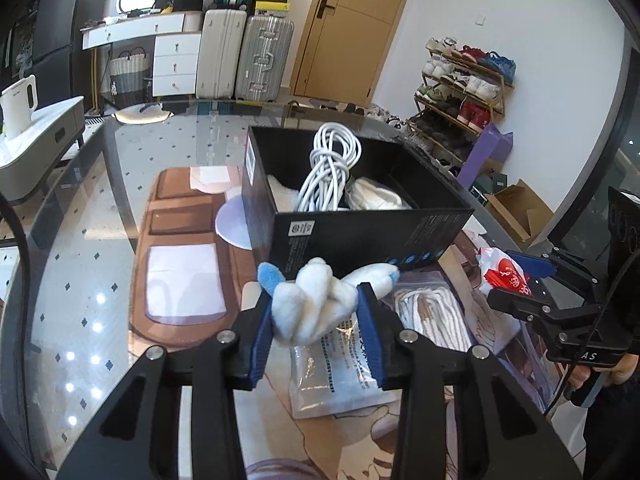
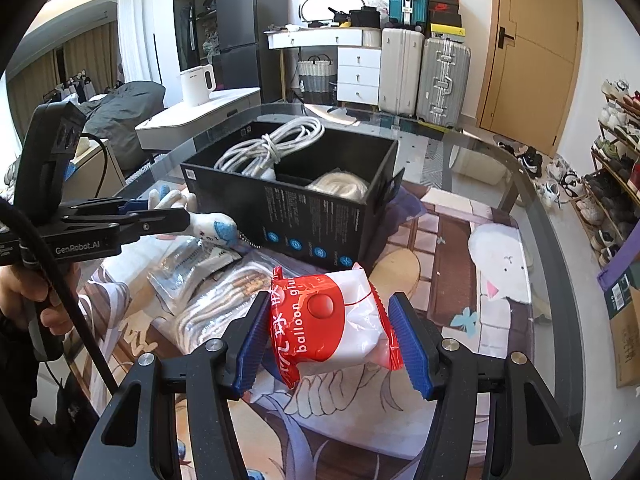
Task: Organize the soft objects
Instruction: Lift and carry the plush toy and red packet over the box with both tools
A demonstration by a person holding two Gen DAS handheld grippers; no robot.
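My left gripper (image 1: 316,300) is shut on a white and blue plush toy (image 1: 312,304), held just in front of the near wall of a black open box (image 1: 360,232). The box holds a coiled white cable (image 1: 332,168) and a white soft bundle (image 1: 376,198). My right gripper (image 2: 330,332) is shut on a red and white packet (image 2: 332,320) printed "balloon glue", to the right of the box's near corner (image 2: 312,216). The right wrist view shows the left gripper (image 2: 176,212) with the plush toy (image 2: 212,226) at the box's left side.
On the printed mat (image 2: 400,400) lie a clear bag of white cord (image 2: 224,296) and a flat plastic pouch (image 2: 188,264), below the left gripper. The glass table edge (image 2: 540,208) curves round to the right. A person's hand (image 2: 24,300) grips the left handle.
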